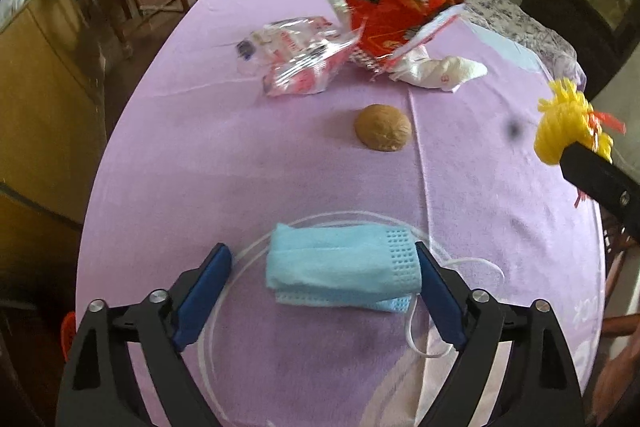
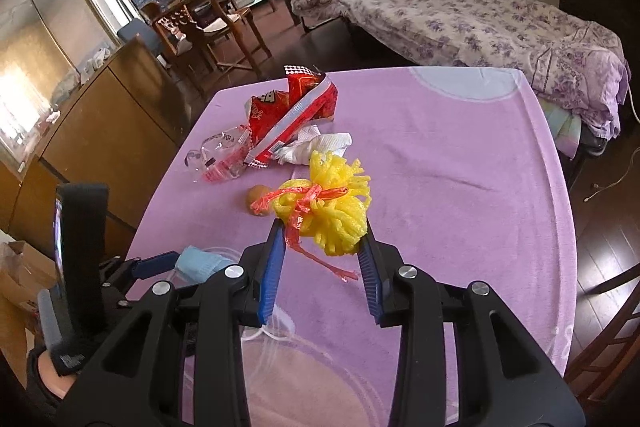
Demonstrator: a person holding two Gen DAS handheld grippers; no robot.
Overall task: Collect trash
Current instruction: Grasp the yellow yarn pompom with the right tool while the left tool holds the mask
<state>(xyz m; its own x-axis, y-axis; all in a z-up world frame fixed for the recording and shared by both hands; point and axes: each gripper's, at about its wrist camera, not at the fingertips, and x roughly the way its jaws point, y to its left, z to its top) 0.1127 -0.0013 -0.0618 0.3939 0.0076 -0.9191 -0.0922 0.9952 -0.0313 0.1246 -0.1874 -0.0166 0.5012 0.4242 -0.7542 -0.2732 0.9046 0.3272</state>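
A folded blue face mask (image 1: pixel 344 269) with white ear loops lies on the purple tablecloth (image 1: pixel 240 155). My left gripper (image 1: pixel 323 259) is open, with its blue pads on either side of the mask. My right gripper (image 2: pixel 324 231) is shut on a yellow foam net bundle (image 2: pixel 332 203) tied with red plastic string, held above the table; the bundle also shows at the right edge of the left wrist view (image 1: pixel 560 127). A brown round nut-like ball (image 1: pixel 383 127), a clear red-printed wrapper (image 1: pixel 296 61), a red snack bag (image 1: pixel 396 19) and a crumpled white tissue (image 1: pixel 440 69) lie farther back.
A bed with a floral cover (image 2: pixel 480 15) stands beyond the table. Wooden chairs and a table (image 2: pixel 216 15) stand at the back left, and a wooden cabinet (image 2: pixel 100 131) is along the left. The left gripper shows in the right wrist view (image 2: pixel 156 263).
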